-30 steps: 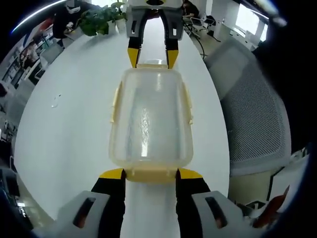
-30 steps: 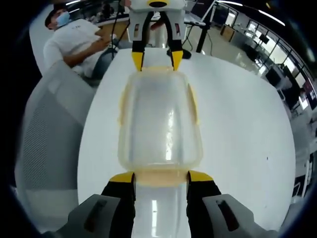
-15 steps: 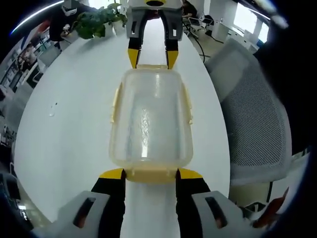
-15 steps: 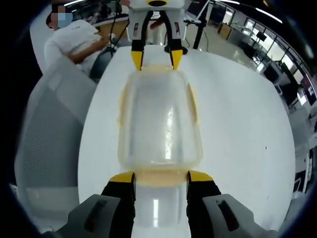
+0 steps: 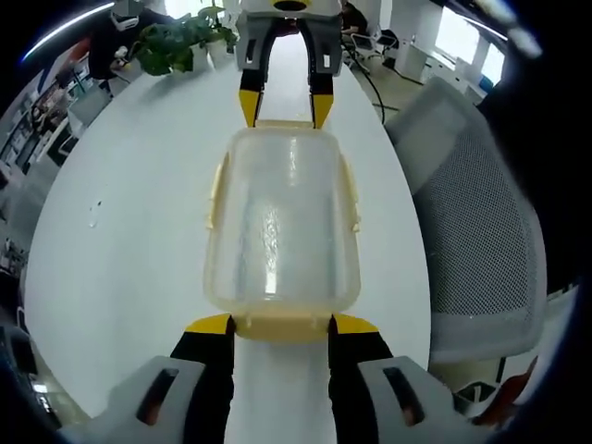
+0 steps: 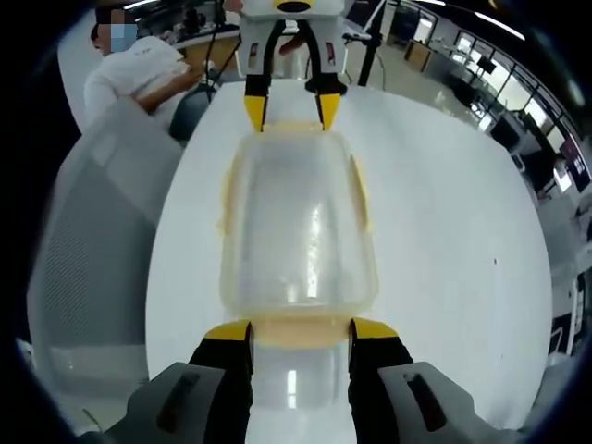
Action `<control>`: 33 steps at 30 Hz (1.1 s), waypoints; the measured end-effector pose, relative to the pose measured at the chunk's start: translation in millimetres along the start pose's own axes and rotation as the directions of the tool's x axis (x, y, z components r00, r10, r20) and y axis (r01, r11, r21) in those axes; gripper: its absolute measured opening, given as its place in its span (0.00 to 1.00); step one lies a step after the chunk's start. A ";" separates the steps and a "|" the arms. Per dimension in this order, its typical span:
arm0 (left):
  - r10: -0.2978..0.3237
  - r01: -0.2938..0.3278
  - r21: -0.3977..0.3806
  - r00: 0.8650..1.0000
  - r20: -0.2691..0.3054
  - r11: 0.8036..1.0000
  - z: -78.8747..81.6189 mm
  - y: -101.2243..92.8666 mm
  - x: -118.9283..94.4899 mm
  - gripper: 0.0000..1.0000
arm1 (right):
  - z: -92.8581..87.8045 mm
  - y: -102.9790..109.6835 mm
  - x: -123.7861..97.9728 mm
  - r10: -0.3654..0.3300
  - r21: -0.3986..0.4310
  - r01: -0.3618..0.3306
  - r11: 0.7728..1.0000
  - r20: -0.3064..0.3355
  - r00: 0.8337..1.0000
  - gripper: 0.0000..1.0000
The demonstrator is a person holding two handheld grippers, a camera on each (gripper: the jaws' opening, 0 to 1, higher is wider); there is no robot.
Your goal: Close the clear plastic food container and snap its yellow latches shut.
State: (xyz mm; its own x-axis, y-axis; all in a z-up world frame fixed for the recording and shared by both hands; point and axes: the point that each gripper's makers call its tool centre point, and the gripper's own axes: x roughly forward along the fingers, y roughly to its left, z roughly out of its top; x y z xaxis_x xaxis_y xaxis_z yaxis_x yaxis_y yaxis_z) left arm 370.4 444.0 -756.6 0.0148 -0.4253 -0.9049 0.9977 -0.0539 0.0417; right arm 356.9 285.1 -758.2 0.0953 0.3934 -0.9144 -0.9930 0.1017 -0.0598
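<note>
The clear plastic container (image 5: 280, 222) with its lid on hangs lengthwise between both grippers, just above the white table (image 5: 129, 231). My left gripper (image 5: 280, 326) is shut on the yellow latch at the near end. The right gripper (image 5: 282, 109) clasps the far end latch. In the right gripper view the same container (image 6: 298, 222) runs from my right gripper (image 6: 300, 331), shut on its end latch, to the left gripper (image 6: 287, 104) opposite. Yellow side latches (image 5: 215, 190) (image 5: 351, 194) line both long sides; whether they are snapped down I cannot tell.
A grey mesh office chair (image 5: 472, 231) stands against the table's edge, also seen as the chair (image 6: 83, 240) in the right gripper view. A potted plant (image 5: 171, 42) sits at the table's far end. A person in white (image 6: 139, 74) sits beyond the table (image 6: 444, 231).
The table, chair and plant have slid a little in both views while the container stays fixed between the jaws: both grippers have shifted together with the container. Grips unchanged.
</note>
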 end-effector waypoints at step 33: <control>-0.021 0.021 0.010 1.000 0.007 1.000 52.4 4.6 31.2 0.39 | -57.1 -4.6 -17.7 0.004 0.020 -0.003 1.000 -0.014 1.000 0.39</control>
State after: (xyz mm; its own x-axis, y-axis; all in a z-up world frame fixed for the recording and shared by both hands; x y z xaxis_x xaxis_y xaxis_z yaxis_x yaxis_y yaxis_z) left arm 372.0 383.1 -762.4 -0.0062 -0.4308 -0.9024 0.9970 -0.0721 0.0275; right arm 355.8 225.5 -764.6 0.0907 0.3814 -0.9199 -0.9917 0.1190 -0.0484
